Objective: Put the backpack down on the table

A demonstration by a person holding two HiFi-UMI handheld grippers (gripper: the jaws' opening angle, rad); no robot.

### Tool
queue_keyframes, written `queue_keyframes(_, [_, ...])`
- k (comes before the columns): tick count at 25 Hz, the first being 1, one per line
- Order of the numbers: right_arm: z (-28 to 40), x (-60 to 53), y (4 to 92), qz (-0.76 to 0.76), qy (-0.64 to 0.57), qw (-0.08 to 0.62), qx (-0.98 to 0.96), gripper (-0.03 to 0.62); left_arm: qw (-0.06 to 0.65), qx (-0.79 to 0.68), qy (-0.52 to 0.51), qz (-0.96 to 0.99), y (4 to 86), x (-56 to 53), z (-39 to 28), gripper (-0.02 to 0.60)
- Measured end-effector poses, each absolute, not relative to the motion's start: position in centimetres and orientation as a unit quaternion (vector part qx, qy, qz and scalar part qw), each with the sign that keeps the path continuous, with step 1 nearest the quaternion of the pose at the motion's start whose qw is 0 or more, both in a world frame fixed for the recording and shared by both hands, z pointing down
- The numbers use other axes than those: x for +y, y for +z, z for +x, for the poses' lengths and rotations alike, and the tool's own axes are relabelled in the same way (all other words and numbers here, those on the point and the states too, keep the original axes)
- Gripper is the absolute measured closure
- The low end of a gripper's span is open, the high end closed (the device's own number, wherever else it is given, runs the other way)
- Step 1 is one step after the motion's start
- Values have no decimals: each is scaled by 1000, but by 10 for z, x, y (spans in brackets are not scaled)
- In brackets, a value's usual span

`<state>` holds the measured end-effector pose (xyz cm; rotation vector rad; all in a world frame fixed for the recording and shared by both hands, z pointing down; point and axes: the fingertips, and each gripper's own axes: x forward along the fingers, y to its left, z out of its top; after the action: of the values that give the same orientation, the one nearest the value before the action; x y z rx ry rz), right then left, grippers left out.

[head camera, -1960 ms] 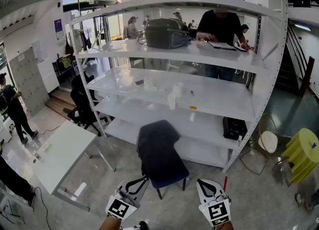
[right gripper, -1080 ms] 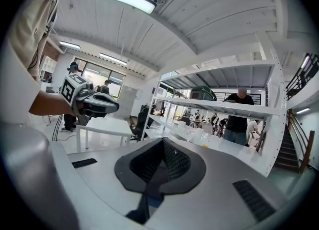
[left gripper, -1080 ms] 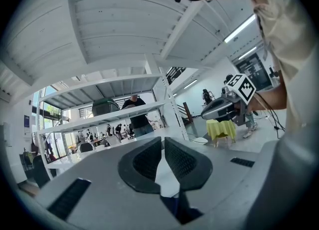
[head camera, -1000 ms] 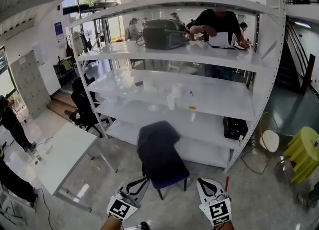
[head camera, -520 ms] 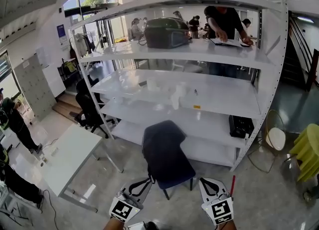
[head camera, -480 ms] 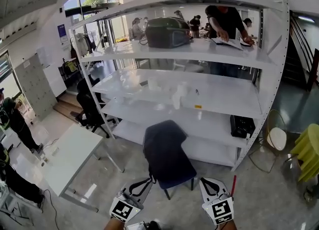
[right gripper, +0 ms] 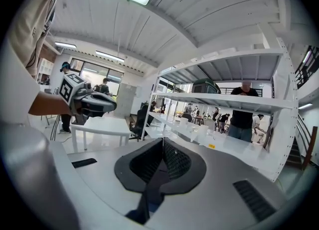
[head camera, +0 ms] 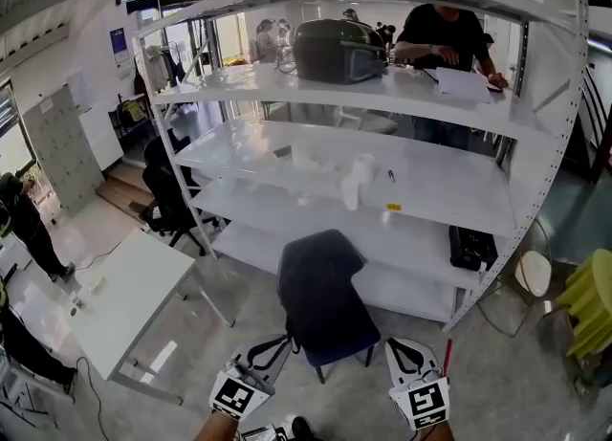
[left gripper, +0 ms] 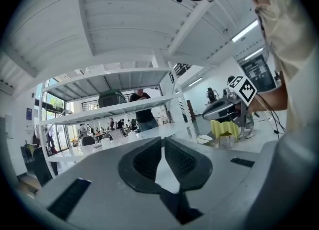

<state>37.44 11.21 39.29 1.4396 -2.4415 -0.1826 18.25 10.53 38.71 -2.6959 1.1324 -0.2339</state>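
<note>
Dark backpack point(head camera: 335, 50) on top shelf point(head camera: 402, 92)

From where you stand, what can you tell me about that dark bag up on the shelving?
The backpack is a dark olive-green, rounded, bulky bag, apparently fabric with a slight sheen. It sits on the white rack's second shelf from the top, left of the middle in the head view. What looks like a thin strap loops out at its left end. Only the shelf seems to touch it.
</note>
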Motion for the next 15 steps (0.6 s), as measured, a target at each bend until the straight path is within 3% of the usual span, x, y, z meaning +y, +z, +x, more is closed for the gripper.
queue_keyframes(15, [309, 13, 385, 525, -66, 162, -833, 569, 92, 367, -47, -924, 396, -2, 119, 549])
